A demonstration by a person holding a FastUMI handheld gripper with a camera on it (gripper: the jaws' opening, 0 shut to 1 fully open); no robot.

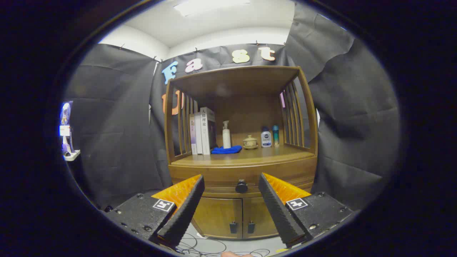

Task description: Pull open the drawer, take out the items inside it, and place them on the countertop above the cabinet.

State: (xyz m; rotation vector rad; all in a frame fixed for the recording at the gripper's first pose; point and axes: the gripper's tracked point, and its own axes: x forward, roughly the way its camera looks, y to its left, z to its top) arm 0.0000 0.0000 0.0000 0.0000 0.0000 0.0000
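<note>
Tongs (231,194) gape wide before the closed drawer's knob (241,186); closing off-centre would probably slip off it.

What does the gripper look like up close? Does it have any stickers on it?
The gripper has two long wedge-shaped fingers with ribbed, bumpy inner faces. Each finger sits on a flat dark block with small screws, and each block carries a little square black-and-white marker, like a sticker. The fingers stand wide apart, open, with the cabinet's round dark drawer knob seen between them.
</note>
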